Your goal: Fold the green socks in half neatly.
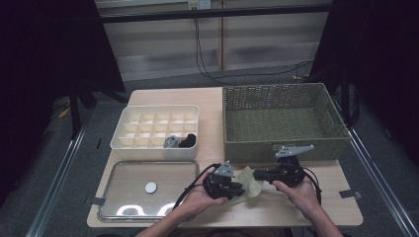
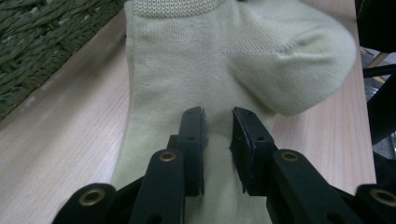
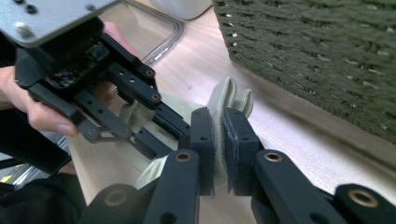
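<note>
A pale green sock [image 1: 251,183] lies on the wooden table in front of the basket. In the left gripper view the sock [image 2: 196,56] spreads flat, heel to the right. My left gripper [image 2: 218,112] rests on it with its jaws a narrow gap apart and flat fabric showing between them. My right gripper [image 3: 218,112] is shut on the sock's ribbed cuff [image 3: 227,95], which stands up between its jaws. In the high view the left gripper [image 1: 241,189] and the right gripper [image 1: 256,174] meet tip to tip over the sock. The left gripper [image 3: 163,121] sits close to the right jaws.
A woven green basket [image 1: 284,148] stands just behind the grippers. A white divided box [image 1: 153,150] at back left holds a grey item [image 1: 172,141] and a black one [image 1: 188,141]. A clear-lidded tray [image 1: 113,197] with a white disc [image 1: 150,187] lies front left.
</note>
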A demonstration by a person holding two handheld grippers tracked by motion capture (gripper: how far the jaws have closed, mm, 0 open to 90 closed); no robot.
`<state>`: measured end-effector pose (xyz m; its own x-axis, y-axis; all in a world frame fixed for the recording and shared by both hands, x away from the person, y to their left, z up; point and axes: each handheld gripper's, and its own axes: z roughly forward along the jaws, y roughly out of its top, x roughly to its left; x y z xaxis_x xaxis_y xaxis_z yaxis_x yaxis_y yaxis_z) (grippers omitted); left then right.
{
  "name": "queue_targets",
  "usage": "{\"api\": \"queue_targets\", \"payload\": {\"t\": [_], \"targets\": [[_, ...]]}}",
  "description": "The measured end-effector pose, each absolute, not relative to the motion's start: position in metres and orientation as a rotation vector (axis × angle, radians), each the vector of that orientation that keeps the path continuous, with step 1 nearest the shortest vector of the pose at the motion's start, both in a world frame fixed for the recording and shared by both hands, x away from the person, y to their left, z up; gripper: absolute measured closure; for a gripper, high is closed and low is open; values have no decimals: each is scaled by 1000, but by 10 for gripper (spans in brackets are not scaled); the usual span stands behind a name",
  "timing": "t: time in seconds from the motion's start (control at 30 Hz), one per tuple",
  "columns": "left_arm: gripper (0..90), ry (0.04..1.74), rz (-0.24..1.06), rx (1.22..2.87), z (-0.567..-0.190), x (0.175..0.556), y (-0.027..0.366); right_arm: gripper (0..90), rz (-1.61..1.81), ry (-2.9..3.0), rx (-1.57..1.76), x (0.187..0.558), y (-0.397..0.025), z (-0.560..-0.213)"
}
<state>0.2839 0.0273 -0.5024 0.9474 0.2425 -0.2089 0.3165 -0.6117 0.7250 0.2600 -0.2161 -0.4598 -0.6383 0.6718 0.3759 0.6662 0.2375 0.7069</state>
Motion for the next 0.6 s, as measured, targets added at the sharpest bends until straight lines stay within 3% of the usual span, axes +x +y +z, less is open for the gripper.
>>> {"api": "queue_targets", "payload": {"t": [0.4,0.6], "targets": [[760,438,-153,2252,-502,285,18,842,1452,2453,1335,262,-214,-455],[708,424,-172,2229,-494,286,25,842,1449,2435,1344,261,-222,-457]]}}
